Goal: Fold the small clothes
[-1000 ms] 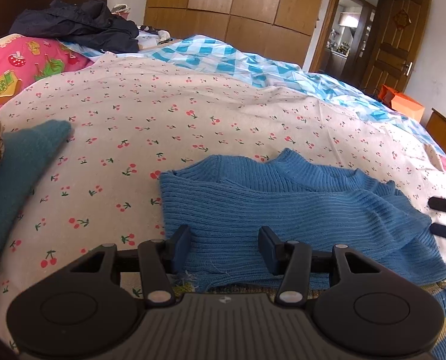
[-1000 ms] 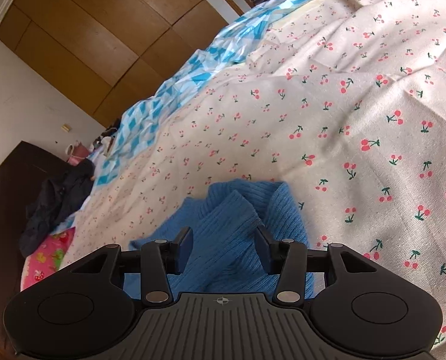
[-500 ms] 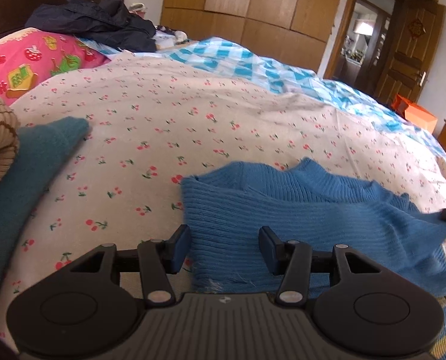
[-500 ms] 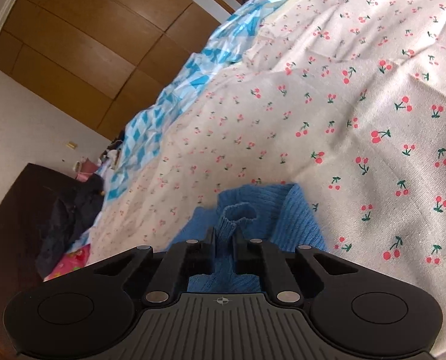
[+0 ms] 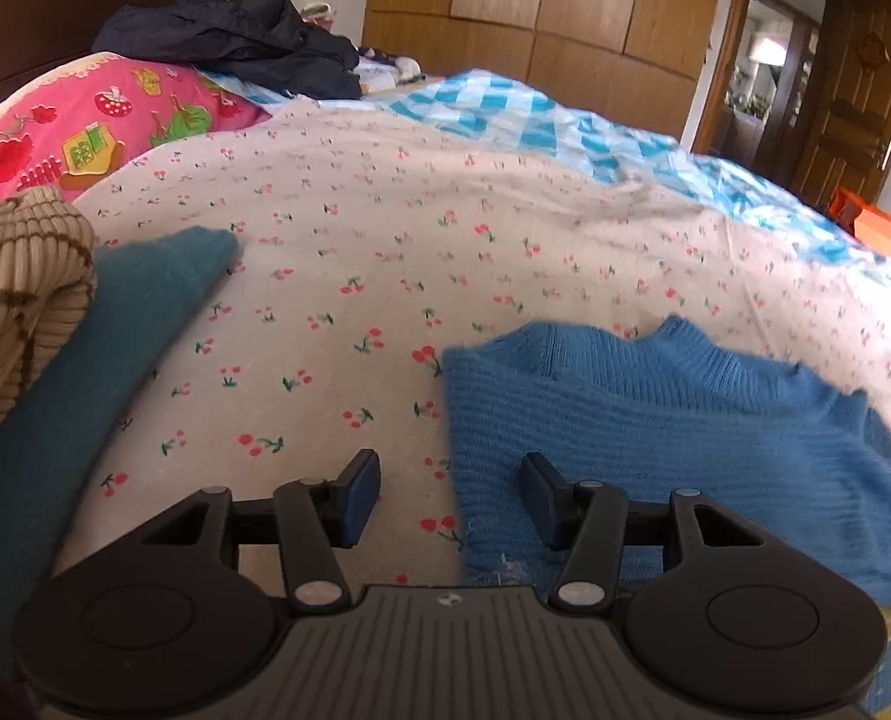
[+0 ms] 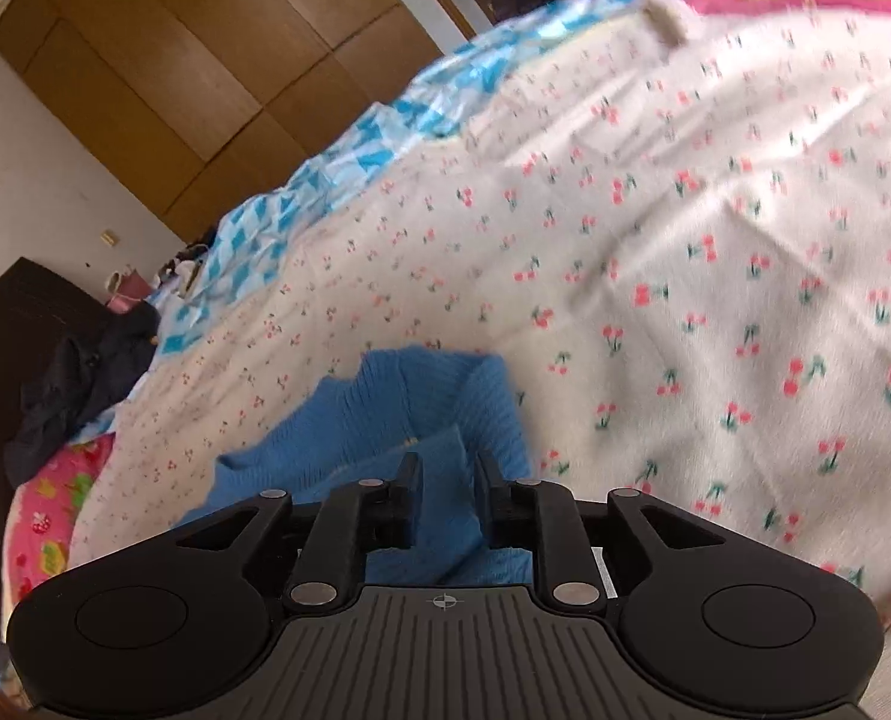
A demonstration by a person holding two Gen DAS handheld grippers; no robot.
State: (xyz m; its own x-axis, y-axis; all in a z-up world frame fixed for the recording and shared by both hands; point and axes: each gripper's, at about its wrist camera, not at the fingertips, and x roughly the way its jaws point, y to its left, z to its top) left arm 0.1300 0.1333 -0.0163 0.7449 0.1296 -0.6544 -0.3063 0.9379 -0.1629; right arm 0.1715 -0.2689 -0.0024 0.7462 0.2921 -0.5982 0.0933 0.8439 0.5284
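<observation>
1. Cherry-print bedsheet (image 5: 385,276) covers the big bed, and brown wooden closets (image 5: 565,6) stand behind it.
2. My left gripper (image 5: 450,495) is wide apart and grabs nothing.
3. I see the blue sweater (image 5: 655,438) lying flat on the sheet at 2 o'clock from that gripper. Its left edge runs between the two fingers.
4. My right gripper (image 6: 448,495) is squeezed tight on a fold of the blue sweater (image 6: 397,414), which spreads toward 11 o'clock.
5. I see a teal sweater (image 5: 85,360) and a striped knit (image 5: 19,276) lying at 9 o'clock.
</observation>
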